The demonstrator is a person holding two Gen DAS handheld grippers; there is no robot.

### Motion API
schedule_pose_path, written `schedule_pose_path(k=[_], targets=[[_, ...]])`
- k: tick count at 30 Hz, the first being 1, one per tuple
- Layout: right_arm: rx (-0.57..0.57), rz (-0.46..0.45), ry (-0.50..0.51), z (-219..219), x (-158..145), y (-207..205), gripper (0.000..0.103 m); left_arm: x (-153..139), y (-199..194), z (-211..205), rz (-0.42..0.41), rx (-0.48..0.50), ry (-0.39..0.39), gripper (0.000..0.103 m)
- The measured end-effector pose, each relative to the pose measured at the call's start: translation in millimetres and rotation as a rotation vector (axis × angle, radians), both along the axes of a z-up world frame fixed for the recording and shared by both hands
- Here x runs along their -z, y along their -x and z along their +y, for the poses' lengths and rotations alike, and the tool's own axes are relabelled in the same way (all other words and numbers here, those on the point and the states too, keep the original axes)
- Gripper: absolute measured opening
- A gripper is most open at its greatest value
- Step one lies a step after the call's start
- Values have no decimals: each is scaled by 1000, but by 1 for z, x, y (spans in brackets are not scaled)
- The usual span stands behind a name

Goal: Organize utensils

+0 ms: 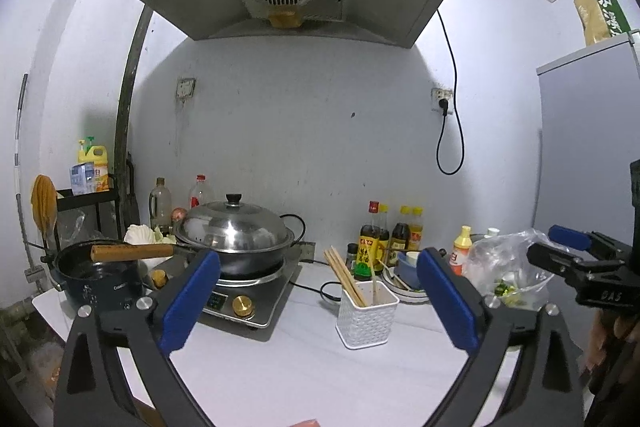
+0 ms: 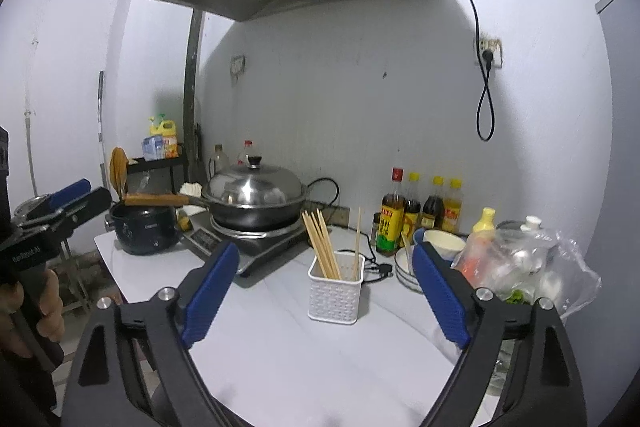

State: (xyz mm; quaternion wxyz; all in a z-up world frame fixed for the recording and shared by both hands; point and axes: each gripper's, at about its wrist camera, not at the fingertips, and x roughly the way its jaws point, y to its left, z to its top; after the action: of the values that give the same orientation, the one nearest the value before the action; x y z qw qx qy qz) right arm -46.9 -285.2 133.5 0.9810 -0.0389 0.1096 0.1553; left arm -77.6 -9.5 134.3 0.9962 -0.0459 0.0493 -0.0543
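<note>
Left gripper (image 1: 320, 291) w/ fingers (image 1: 188, 299) spreading wide, gripping nothing. Right gripper (image 2: 326, 295) fingers (image 2: 440, 297) also standing wide apart, nothing between. Chopsticks (image 2: 322, 247) are leaning upright in the white basket (image 2: 334, 297), which is sitting mid-bench (image 2: 320, 367), just beside the induction cooker (image 2: 256, 247) w/ lidded wok (image 2: 254, 199). Sauce bottles (image 2: 420, 211) are standing behind, near wall.

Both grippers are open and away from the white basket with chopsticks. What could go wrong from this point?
The chopsticks lean out of the white basket, so a passing gripper may catch them and tip it. The black cable lies just behind and could snag. The bowls at the right stand close.
</note>
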Motion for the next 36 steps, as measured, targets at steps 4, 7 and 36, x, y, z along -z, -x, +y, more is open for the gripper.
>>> schedule_pose_path(k=[4,7,36], targets=[[3,-31,-1,-4,-9,12,89,-6,7,-3,-17,-1,-6,100],[9,-51,-11,-9,-14,19,89,-11,11,-6,-29,1,-24,100],[40,-163,-115,-36,-43,73,102,-33,43,-13,-77,-47,-60,103]])
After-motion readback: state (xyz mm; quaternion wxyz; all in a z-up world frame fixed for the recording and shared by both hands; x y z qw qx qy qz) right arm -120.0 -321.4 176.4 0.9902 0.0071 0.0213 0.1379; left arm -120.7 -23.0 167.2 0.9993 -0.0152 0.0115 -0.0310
